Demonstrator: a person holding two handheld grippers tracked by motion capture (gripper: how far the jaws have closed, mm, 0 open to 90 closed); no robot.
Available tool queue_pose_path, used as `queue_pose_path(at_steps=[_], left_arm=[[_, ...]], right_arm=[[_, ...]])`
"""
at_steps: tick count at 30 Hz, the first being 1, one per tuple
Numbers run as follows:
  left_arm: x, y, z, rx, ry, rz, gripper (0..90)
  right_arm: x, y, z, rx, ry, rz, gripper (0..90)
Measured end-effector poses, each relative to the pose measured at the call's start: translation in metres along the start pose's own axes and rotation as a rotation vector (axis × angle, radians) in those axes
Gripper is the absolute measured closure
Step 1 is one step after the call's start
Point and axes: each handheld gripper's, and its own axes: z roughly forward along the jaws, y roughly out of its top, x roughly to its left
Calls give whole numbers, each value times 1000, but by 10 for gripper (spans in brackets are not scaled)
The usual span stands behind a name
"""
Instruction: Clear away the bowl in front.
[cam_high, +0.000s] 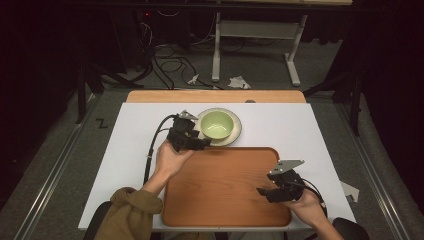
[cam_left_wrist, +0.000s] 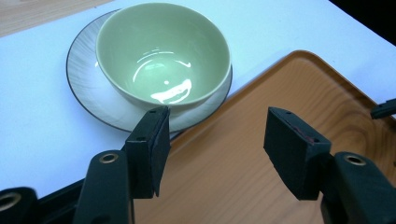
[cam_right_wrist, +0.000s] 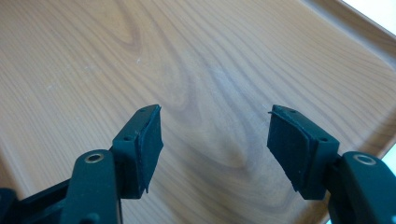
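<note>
A pale green bowl (cam_high: 216, 124) (cam_left_wrist: 163, 53) rests on a grey-rimmed white plate (cam_high: 235, 135) (cam_left_wrist: 88, 93) at the table's far middle. Just in front lies an empty wooden tray (cam_high: 225, 185) (cam_left_wrist: 233, 172) (cam_right_wrist: 187, 70). My left gripper (cam_high: 205, 143) (cam_left_wrist: 215, 140) is open at the plate's near edge, over the tray's far left corner, with nothing between its jaws. My right gripper (cam_high: 263, 192) (cam_right_wrist: 215, 135) hovers open over the tray's right side, empty.
A white mat (cam_high: 140, 130) covers the wooden tabletop (cam_high: 215, 96). Cables trail from both grippers. Beyond the table stand a white desk frame (cam_high: 216, 50), floor cables and paper scraps (cam_high: 239, 81). Another scrap (cam_high: 350, 191) lies right of the table.
</note>
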Motion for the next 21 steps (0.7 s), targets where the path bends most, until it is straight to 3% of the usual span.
queue_pose_path(at_steps=[21], left_arm=[[21, 42, 25, 46, 76, -26, 391]], right_arm=[[0, 0, 0, 0, 6, -9, 356]])
